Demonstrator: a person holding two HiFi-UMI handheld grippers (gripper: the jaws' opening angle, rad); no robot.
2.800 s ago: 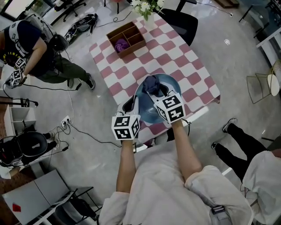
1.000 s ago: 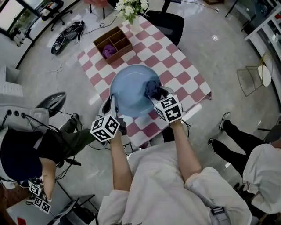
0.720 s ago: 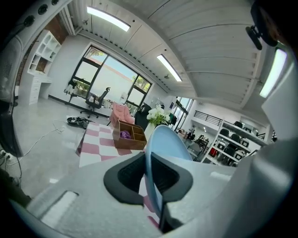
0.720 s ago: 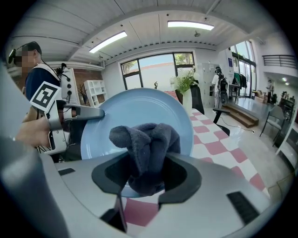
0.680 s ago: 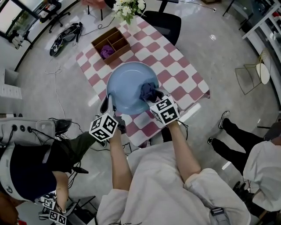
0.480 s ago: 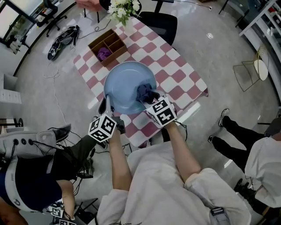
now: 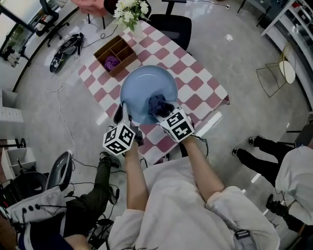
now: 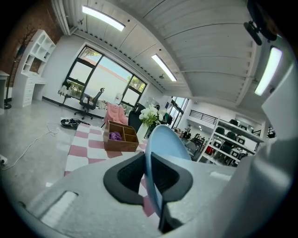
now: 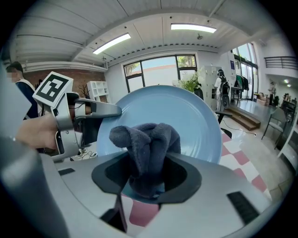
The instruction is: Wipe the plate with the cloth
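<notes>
A round light-blue plate is held up above the checkered table, tilted toward me. My left gripper is shut on the plate's left rim; in the left gripper view the plate stands edge-on between the jaws. My right gripper is shut on a bunched dark-blue cloth that presses on the plate's lower face. In the right gripper view the cloth fills the jaws in front of the plate, and the left gripper clamps the rim at left.
The pink-and-white checkered table lies below. A wooden compartment box with a purple cloth sits at its far corner beside white flowers. A black chair stands behind. People stand at lower left and right.
The cloth has slid from the plate's right edge toward its lower middle. The plate stays held in the left gripper. The person at left has moved down out of the middle.
</notes>
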